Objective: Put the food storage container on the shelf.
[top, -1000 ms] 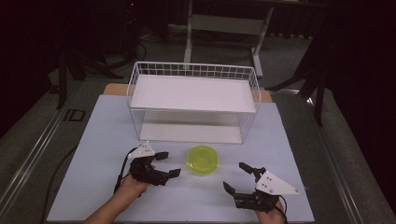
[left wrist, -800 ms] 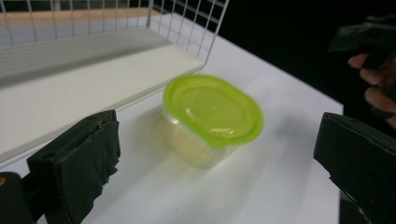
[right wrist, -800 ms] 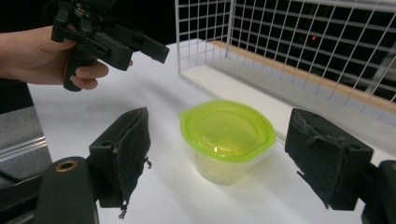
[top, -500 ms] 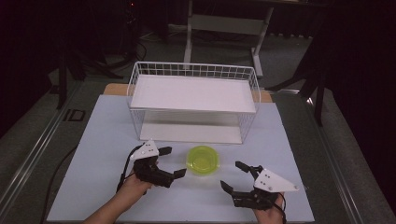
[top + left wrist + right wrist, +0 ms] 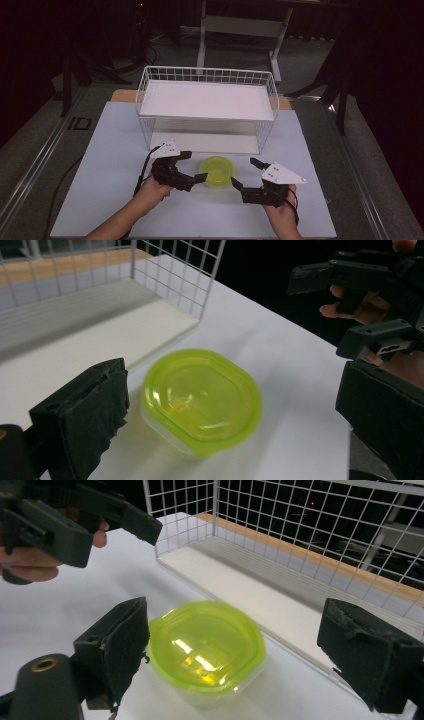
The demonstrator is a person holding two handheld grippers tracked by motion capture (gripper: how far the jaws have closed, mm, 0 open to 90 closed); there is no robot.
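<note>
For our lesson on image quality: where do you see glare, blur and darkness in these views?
Right gripper view: bright glare spots on the green lid. Left gripper view: the near jaws look soft and blurred. High view: the table is lit, surroundings nearly black.

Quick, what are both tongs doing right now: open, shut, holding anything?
Left tongs: open, holding nothing, jaws either side of the round lime-green lidded plastic container.
Right tongs: open, holding nothing, pointed at the same container.

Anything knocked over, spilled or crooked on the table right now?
Nothing stands out. The green-lidded container sits upright with its lid on, in front of the white wire rack, between the open left gripper and right gripper.
</note>
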